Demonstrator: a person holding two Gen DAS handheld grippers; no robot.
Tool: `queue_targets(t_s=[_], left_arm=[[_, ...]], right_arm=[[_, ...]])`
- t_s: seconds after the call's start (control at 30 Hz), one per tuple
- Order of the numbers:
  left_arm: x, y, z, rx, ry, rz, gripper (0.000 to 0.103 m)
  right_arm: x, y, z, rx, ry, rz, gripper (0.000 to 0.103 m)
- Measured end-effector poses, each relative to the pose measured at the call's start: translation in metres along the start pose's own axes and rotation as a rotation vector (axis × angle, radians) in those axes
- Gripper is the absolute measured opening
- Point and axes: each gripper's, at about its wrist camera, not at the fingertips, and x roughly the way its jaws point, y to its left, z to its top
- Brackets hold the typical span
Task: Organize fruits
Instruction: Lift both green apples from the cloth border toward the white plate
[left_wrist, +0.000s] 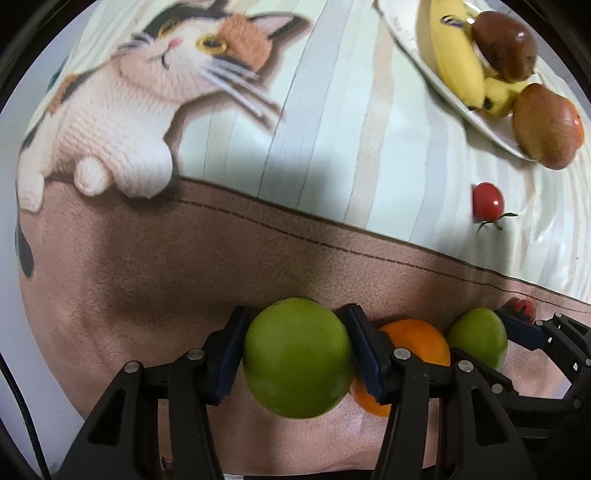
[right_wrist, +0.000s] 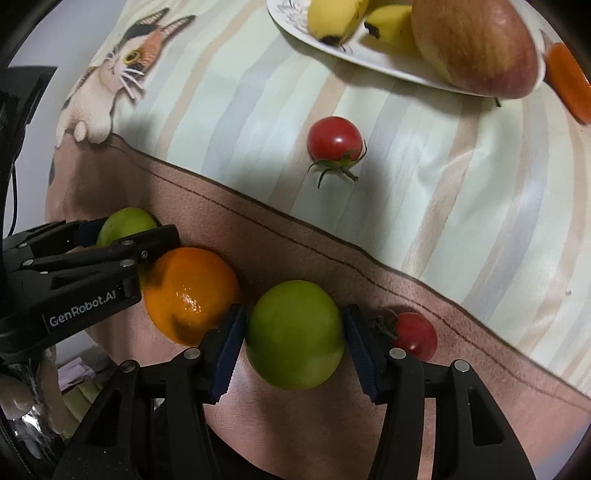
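Both green fruits sit clamped, one in the left claw (left_wrist: 297, 356), one in the right claw (right_wrist: 295, 334); lifting may nudge the touching orange (right_wrist: 190, 293) or tomato (right_wrist: 415, 334) rolling.

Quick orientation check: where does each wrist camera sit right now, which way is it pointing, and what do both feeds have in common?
Left wrist: rides on the left gripper, looking forward over the cat-print tablecloth; its fingers flank a green fruit, and the right gripper shows at lower right.
Right wrist: rides on the right gripper, its fingers flanking another green fruit; the left gripper enters from the left edge.
Shared: the orange, loose tomato, and plate with bananas.
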Motion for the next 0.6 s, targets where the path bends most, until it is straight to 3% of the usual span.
queue_targets(t_s=[0.23,0.3,0.33,0.37,0.5,0.6], left_arm=[[-0.034,-0.017,0.010,0.033,-0.047,-0.024,0.048],[-0.048,-0.018,0.017,0.043,-0.060,-0.042,0.041],[-0.056,-0.022,0.021,0.055,-0.076,-0.044,0.026],[-0.062,-0.027,0.026,0.074,-0.084,-0.049,0.024],[-0.057,-0.051,0.049,0.172,-0.040,-0.046,0.027],[-0.033,-0.048,0.057,0.147,0.015,-0.085,0.039]], right_arm=[[-0.035,-0.010,-0.014,0.051,-0.066,0.059,0.056],[-0.052,-0.013,-0.008,0.067,-0.091,0.079,0.056],[-0.062,-0.016,-0.005,0.075,-0.106,0.091,0.056],[-0.069,-0.018,-0.002,0.081,-0.118,0.100,0.056],[-0.091,-0.034,0.017,0.094,-0.159,0.100,0.056],[-0.088,-0.049,0.020,0.112,-0.152,0.084,0.057]])
